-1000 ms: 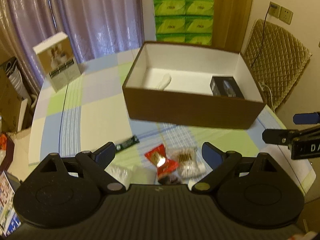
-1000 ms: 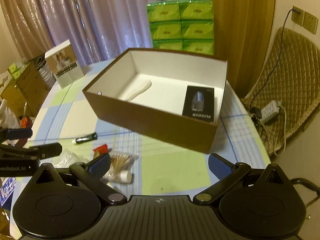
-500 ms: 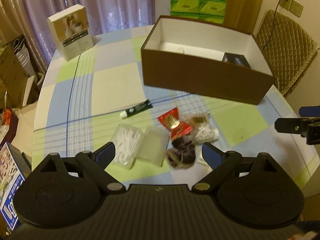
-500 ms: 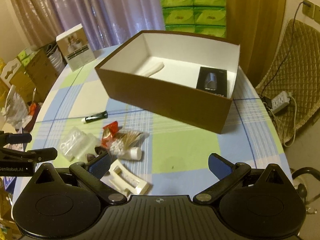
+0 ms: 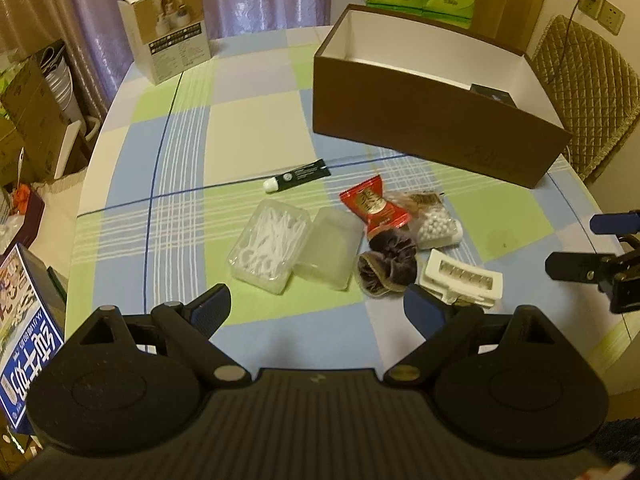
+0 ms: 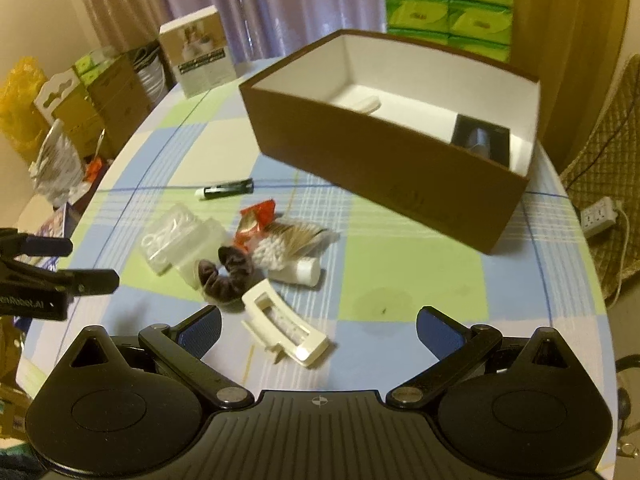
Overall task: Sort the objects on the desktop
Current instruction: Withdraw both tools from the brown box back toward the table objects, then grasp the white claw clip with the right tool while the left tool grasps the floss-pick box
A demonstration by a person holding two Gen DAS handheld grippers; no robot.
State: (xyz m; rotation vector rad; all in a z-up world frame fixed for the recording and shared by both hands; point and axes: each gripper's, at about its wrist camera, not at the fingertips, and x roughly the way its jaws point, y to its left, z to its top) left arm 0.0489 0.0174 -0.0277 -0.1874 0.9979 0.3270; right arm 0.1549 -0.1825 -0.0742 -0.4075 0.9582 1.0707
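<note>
You are hovering both claws spread wide and empty: the right gripper has the white hair clip lying just ahead between its fingers, so descend squarely; the left gripper idles.

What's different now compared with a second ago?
Both grippers, left gripper and right gripper, pulled back from the brown box, bringing the white hair clip and dark scrunchie into view. Both stayed open and empty. The table's items and the box's contents did not move.
</note>
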